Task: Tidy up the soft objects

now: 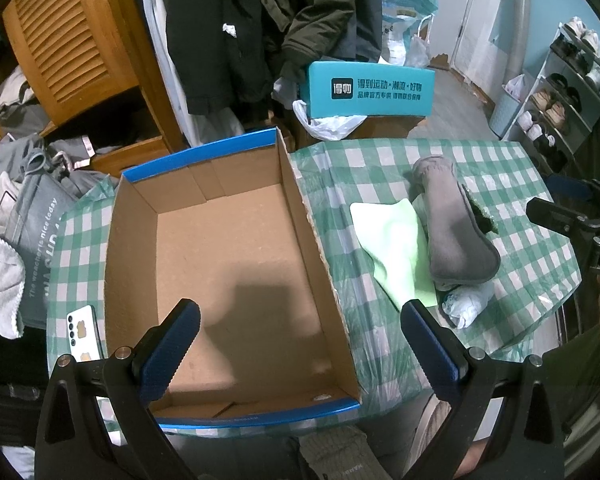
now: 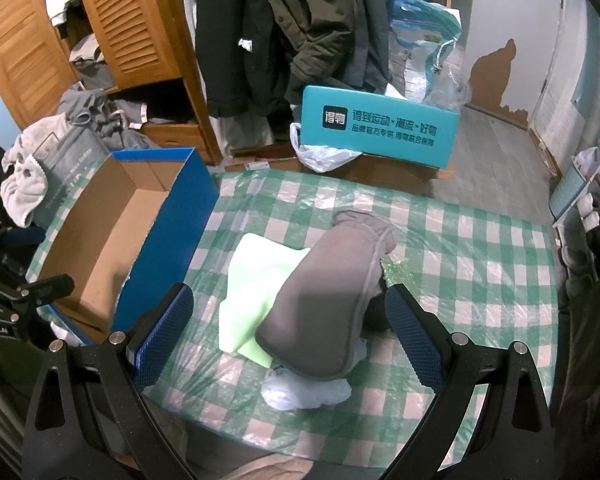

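1. Covering the table (image 2: 480, 240) is a checked cloth under slippery plastic.
2. An empty box (image 1: 228, 248) is seen at its left.
3. A grey slipper (image 2: 320, 304) is stacked on a green cloth (image 2: 256, 276) and a white bundle (image 2: 304, 392), just right of the box.
4. Both the left gripper (image 1: 300, 344) and right gripper (image 2: 290, 332) are held apart, empty.
5. If the slipper is pinched carelessly, the pile may be dragged or toppled.

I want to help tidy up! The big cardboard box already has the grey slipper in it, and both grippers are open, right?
Not quite. The cardboard box is empty, as the left wrist view shows. The grey slipper still lies on the checked tablecloth, on top of the green cloth. Both the left gripper and right gripper are open.
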Motion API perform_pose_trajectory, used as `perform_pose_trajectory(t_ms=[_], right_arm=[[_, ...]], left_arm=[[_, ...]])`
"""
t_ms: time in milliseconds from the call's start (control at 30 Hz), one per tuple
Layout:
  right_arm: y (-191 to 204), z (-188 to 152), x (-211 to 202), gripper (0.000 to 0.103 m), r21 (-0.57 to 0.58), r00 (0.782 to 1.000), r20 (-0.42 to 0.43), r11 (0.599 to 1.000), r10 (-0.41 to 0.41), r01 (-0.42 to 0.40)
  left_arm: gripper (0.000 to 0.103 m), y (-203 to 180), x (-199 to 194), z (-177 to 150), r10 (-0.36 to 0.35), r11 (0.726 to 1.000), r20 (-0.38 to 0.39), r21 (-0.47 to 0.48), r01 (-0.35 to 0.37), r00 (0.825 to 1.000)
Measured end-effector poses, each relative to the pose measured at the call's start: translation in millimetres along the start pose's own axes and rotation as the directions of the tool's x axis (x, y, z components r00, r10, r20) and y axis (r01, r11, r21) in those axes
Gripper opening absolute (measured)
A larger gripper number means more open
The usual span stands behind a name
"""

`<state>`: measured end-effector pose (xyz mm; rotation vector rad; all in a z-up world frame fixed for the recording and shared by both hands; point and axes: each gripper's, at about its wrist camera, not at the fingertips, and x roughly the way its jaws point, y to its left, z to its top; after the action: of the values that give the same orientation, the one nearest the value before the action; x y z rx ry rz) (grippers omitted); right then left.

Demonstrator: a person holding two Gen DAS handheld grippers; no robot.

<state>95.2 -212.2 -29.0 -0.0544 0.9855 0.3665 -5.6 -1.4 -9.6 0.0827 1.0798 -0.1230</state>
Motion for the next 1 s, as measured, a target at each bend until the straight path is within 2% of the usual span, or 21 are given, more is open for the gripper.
perform_pose_trajectory(t_ms=[333, 500, 700, 867, 1000], right_arm=[[2.4, -2.8, 0.5, 0.095, 0.001, 1.0, -0.001, 1.0, -0.001, 0.001], [-18.6, -10.4, 3.2, 0.095, 0.006, 1.0, -0.002, 1.0, -0.011, 0.011], [-32.4, 2.5, 2.1, 0.095, 0.028, 0.999, -0.025, 0.999, -0.036, 0.037], [-50.9, 8.7, 4.0, 0.095, 0.055, 0.997, -0.034, 0.996, -0.062, 0.064], [-73.3, 15.4, 12.8, 0.095, 0.084, 0.994, -0.072, 0.993, -0.083, 0.089]], left_arm=[[0.102, -0.8, 0.9, 0.3, 0.0, 1.0, -0.003, 0.0, 0.0, 1.0], [0.102, -5.0, 6.9, -2.4, 0.001, 1.0, -0.014, 0.001, -0.001, 1.0], [0.102, -11.9, 19.5, 2.0, -0.009, 1.0, -0.062, 0.005, 0.009, 0.998], [0.102, -22.9, 32.1, 18.5, -0.041, 0.999, -0.124, 0.015, 0.043, 0.991], [0.102, -34.4, 30.1, 38.1, -0.037, 0.998, -0.106, 0.056, 0.043, 0.994]])
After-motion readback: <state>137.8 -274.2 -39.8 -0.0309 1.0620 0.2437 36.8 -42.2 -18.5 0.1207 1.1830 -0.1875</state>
